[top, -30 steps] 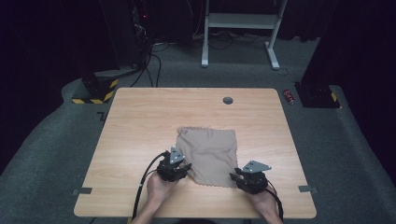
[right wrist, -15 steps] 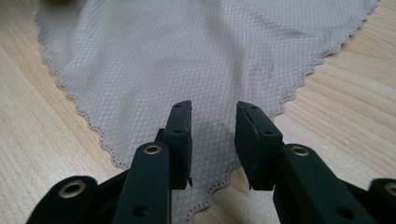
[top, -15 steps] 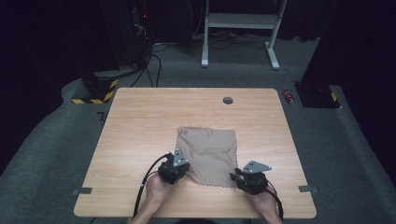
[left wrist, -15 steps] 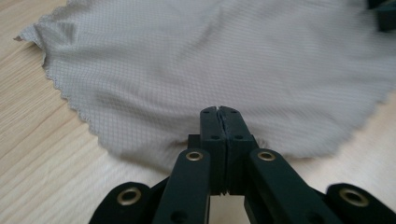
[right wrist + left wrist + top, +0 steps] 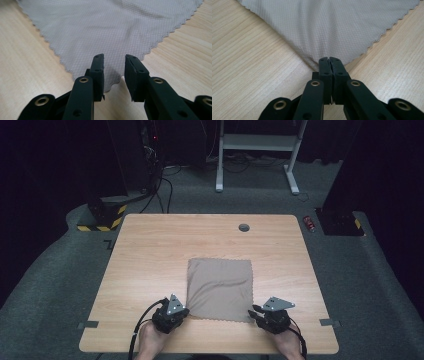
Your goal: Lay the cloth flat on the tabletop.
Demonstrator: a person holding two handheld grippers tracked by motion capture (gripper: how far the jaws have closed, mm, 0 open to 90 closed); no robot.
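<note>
Left gripper view: left claw [image 5: 329, 60] newly clamped on cloth [image 5: 332, 27] corner | right claw [image 5: 113, 62] narrowing, astride other corner, apparently ungripped | table [image 5: 150, 250] lift pending.

Square grey-brown cloth [image 5: 220, 289] with scalloped edges lies flat on table.

The cloth [image 5: 220, 289] lies on the table [image 5: 150, 250], near the front edge, between the left gripper [image 5: 171, 314] and right gripper [image 5: 260, 312] at its near corners.

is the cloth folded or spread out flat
Spread: the cloth lies open as one square layer on the table, no fold showing.
</note>
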